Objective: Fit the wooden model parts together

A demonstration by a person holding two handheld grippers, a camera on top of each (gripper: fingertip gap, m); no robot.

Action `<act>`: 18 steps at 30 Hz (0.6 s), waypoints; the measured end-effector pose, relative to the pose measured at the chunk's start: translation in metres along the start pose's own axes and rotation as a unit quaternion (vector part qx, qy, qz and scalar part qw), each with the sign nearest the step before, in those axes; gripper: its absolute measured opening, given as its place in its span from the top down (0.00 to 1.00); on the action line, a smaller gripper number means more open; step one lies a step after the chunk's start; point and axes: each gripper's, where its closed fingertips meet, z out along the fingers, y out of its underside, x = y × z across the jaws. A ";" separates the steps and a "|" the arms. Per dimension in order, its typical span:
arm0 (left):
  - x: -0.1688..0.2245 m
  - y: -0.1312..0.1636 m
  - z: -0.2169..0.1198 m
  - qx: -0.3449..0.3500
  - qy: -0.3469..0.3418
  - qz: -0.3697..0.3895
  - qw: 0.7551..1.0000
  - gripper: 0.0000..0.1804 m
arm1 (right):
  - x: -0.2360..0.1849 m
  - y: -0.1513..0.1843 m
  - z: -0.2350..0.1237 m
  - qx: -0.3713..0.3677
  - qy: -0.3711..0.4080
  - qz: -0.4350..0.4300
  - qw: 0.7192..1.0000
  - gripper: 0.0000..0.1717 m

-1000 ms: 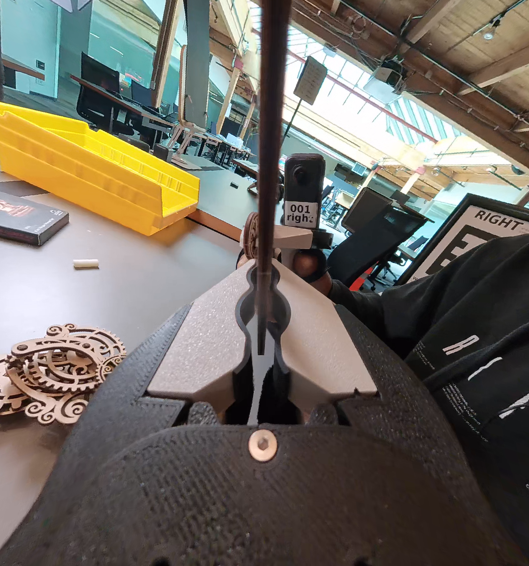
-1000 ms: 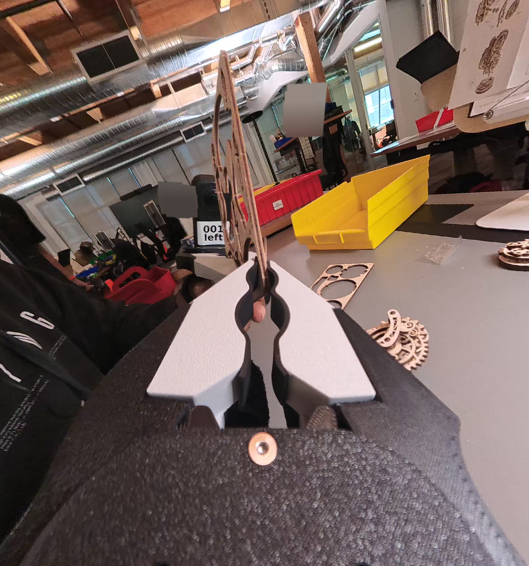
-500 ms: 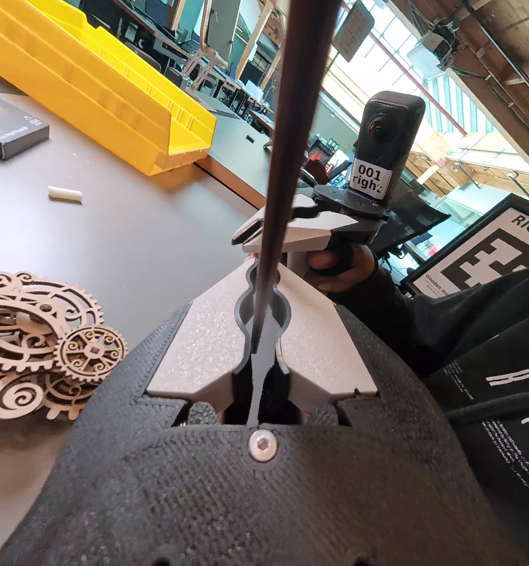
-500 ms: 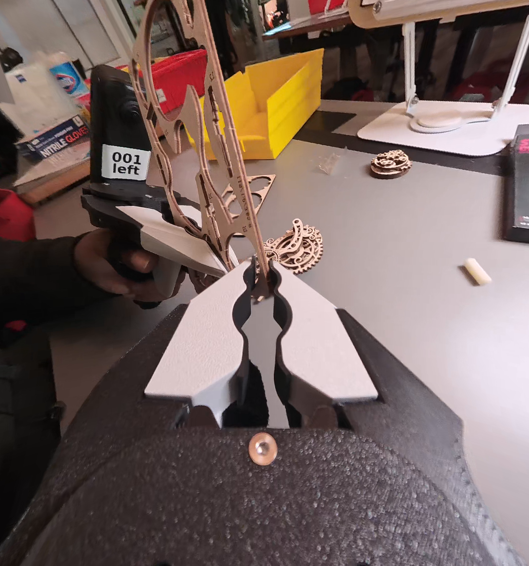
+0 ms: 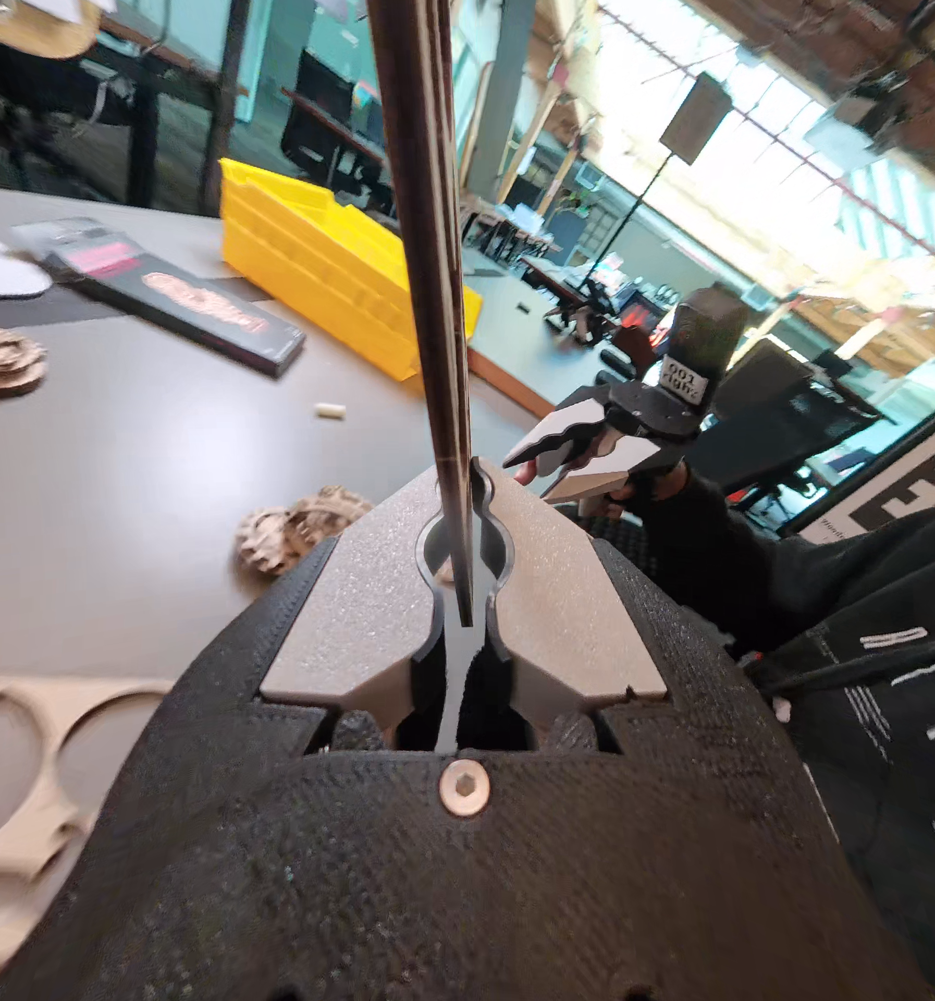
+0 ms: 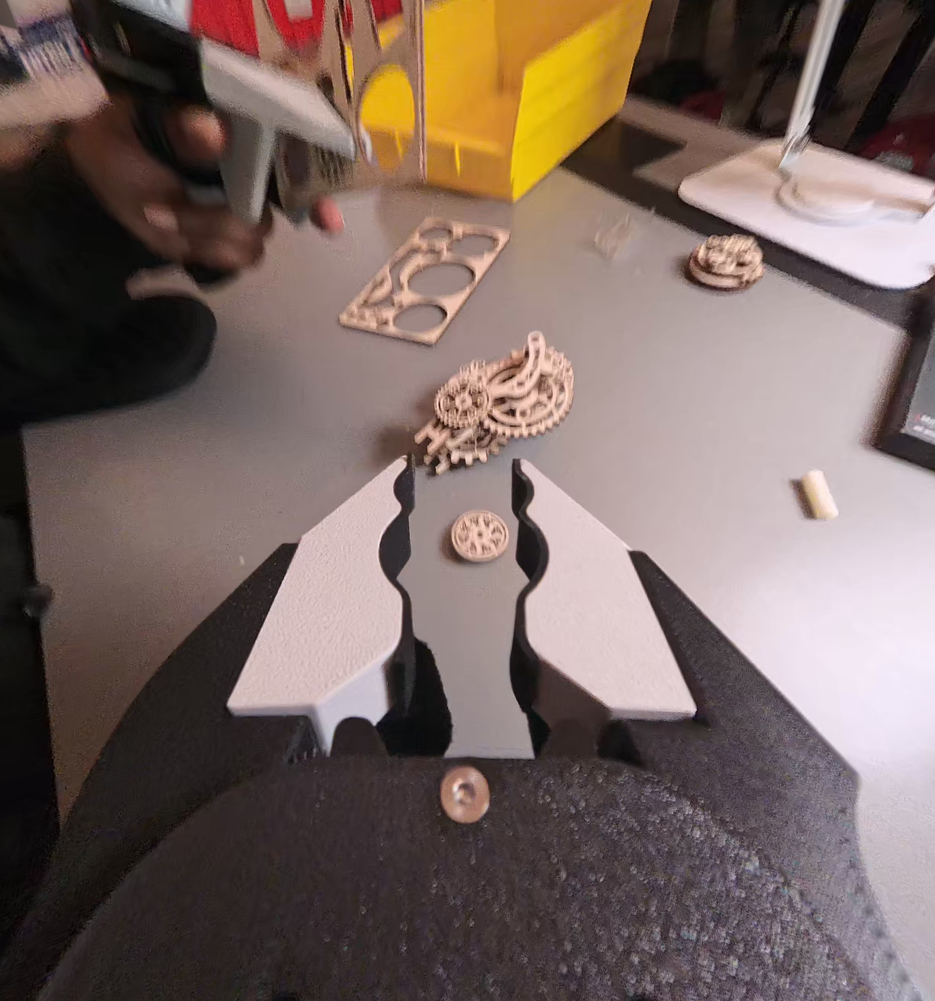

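Wooden and laser-cut, the thin parts sheet (image 5: 427, 271) stands upright, pinched edge-on in the left gripper (image 5: 457, 476) above the grey bench (image 6: 725, 623). The right gripper (image 6: 462, 466) hangs spread and bare over a small round wooden disc (image 6: 479, 538) lying between its fingers. Just beyond sits a gear assembly (image 6: 500, 406), then a punched-out sheet frame (image 6: 424, 287); a yellow bin (image 6: 508, 108) stands at the far edge.

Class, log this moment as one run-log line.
left gripper: shut on wooden sheet | right gripper: open above small wooden disc | gear assembly: on table
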 end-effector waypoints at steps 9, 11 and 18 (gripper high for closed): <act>-0.090 0.060 -0.149 -0.020 -0.179 -0.176 0.968 0.98 | 0.003 0.074 0.028 -0.209 -0.009 -0.061 0.976 0.78; -0.095 0.078 -0.176 -0.024 -0.193 -0.212 0.958 0.97 | 0.004 0.077 0.035 -0.227 -0.006 -0.071 0.971 0.76; -0.086 0.114 -0.211 -0.082 -0.183 -0.277 0.940 0.91 | 0.003 0.075 0.051 -0.259 -0.025 -0.083 0.962 0.77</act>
